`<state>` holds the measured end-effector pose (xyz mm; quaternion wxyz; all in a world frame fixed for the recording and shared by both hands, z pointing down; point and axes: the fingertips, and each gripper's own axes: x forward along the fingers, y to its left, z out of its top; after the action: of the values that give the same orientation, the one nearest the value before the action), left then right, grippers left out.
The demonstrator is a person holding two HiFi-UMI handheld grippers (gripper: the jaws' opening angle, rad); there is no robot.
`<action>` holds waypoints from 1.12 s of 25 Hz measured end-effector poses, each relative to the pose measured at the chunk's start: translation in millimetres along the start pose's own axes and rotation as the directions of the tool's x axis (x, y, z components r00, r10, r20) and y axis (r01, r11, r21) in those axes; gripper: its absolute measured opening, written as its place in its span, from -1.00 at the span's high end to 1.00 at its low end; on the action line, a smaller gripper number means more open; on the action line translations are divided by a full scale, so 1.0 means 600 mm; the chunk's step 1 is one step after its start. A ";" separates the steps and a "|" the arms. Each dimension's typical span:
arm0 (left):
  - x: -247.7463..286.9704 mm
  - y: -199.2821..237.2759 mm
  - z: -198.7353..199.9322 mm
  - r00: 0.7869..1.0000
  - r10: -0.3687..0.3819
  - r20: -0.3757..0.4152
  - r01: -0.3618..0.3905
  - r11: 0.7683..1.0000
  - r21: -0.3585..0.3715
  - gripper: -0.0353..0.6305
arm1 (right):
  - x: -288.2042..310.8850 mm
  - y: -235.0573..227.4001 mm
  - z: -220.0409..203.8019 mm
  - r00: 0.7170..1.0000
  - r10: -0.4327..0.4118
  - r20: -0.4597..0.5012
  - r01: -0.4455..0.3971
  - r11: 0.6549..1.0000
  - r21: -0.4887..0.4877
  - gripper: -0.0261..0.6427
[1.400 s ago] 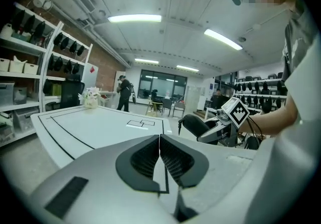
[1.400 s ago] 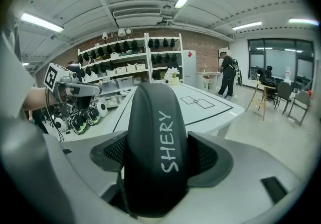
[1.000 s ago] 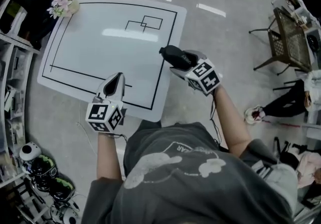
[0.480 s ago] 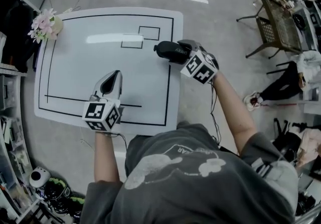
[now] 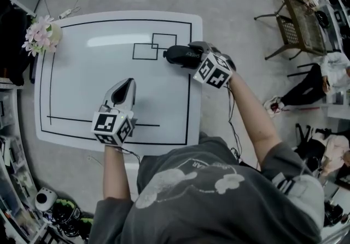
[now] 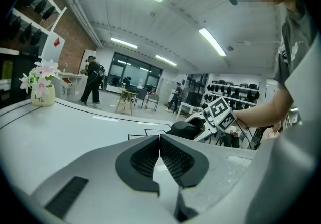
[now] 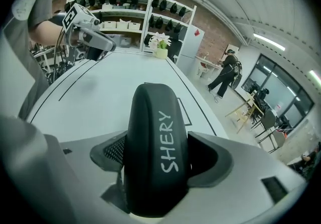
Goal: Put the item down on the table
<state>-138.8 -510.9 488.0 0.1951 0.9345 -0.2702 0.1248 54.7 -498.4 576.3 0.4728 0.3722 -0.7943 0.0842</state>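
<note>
A black oblong case (image 5: 179, 54) with white lettering "SHERY" (image 7: 156, 142) is clamped in my right gripper (image 5: 188, 56), held over the right part of the white table (image 5: 87, 79), beside two small black-outlined rectangles (image 5: 156, 46). Whether the case touches the table I cannot tell. In the left gripper view the case (image 6: 186, 129) shows ahead with the right gripper's marker cube. My left gripper (image 5: 124, 91) hovers over the table's near middle, its jaws shut together with nothing between them (image 6: 159, 155).
A vase of pink flowers (image 5: 41, 32) stands at the table's far left corner. Black lines border the tabletop. A wicker chair (image 5: 298, 27) and clutter lie on the floor to the right; shelves (image 5: 11, 144) with gear stand to the left.
My right gripper has carried the black case farther over the table, toward the drawn rectangles. The left gripper has stayed over the near middle, still shut. The head camera shifted.
</note>
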 end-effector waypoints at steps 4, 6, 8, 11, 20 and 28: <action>0.005 0.015 -0.006 1.000 0.001 -0.006 -0.001 1.000 -0.025 0.88 | 0.015 0.001 0.000 1.000 0.011 -0.024 -0.012 0.999 -0.030 -0.12; 0.007 0.019 -0.009 1.000 0.003 -0.010 -0.004 0.999 -0.034 0.88 | 0.020 0.001 -0.002 0.999 0.009 -0.037 -0.011 0.999 -0.041 -0.13; 0.008 0.020 -0.012 1.000 0.005 -0.013 -0.005 0.999 -0.038 0.88 | 0.024 0.002 -0.004 0.999 0.005 -0.049 -0.007 0.999 -0.051 -0.13; 0.008 0.017 -0.017 1.000 0.004 -0.018 -0.004 0.999 -0.038 0.88 | 0.028 0.003 -0.008 0.998 -0.006 -0.059 0.003 0.999 -0.051 -0.13; -0.008 -0.006 -0.008 1.000 0.019 -0.004 -0.019 1.000 -0.008 0.88 | 0.001 -0.002 0.008 0.999 -0.035 0.014 0.035 0.999 0.010 -0.17; -0.048 -0.044 0.016 0.997 0.066 0.045 -0.067 0.997 0.023 0.88 | -0.069 -0.001 0.039 0.987 -0.082 0.138 0.076 0.996 0.047 -0.10</action>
<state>-146.8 -481.6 461.9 0.1736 0.9298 -0.3039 0.1137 50.4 -489.3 529.6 0.4110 0.4180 -0.8082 0.0555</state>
